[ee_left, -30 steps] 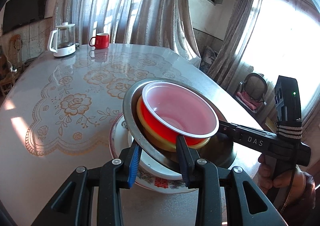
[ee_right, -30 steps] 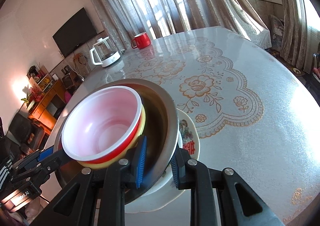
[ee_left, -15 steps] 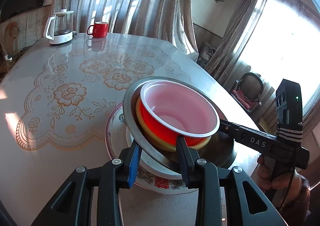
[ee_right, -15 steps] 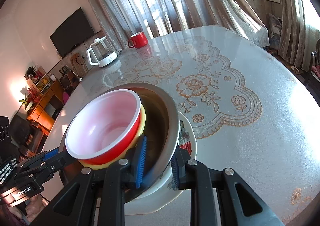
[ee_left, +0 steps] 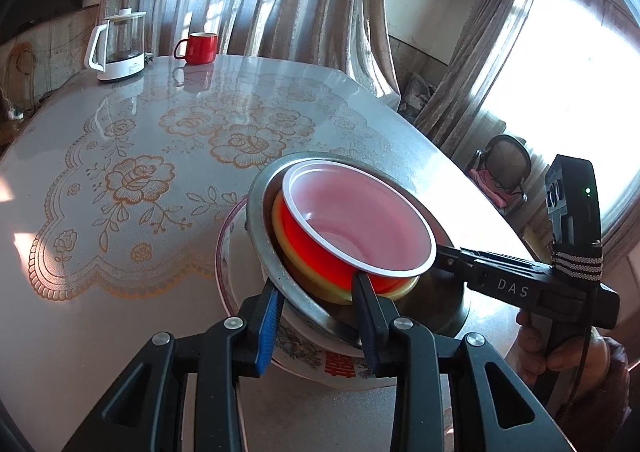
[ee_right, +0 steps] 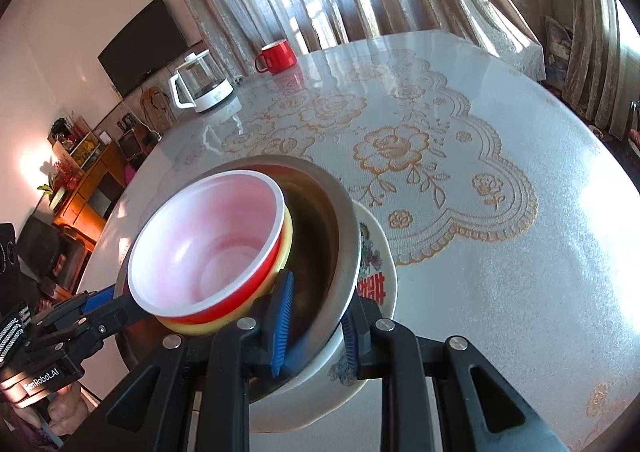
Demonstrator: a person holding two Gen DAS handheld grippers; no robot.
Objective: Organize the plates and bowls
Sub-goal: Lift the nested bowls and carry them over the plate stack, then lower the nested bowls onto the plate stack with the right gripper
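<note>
— What do the tools look like?

— Both are black plastic with two fingers each. The left gripper has a blue ribbed pad on one finger and a dark pad on the other, with round silver screws on the linkage bars.

— And the other?

— The right gripper has blue ribbed pads on both fingers and the same silver screws. Seen from the left camera, its body carries white letters "DAS", a black-and-white striped band, a small green light and a thin black cable.

— Any clothing?

— A dark sleeve at the wrist.
</note>
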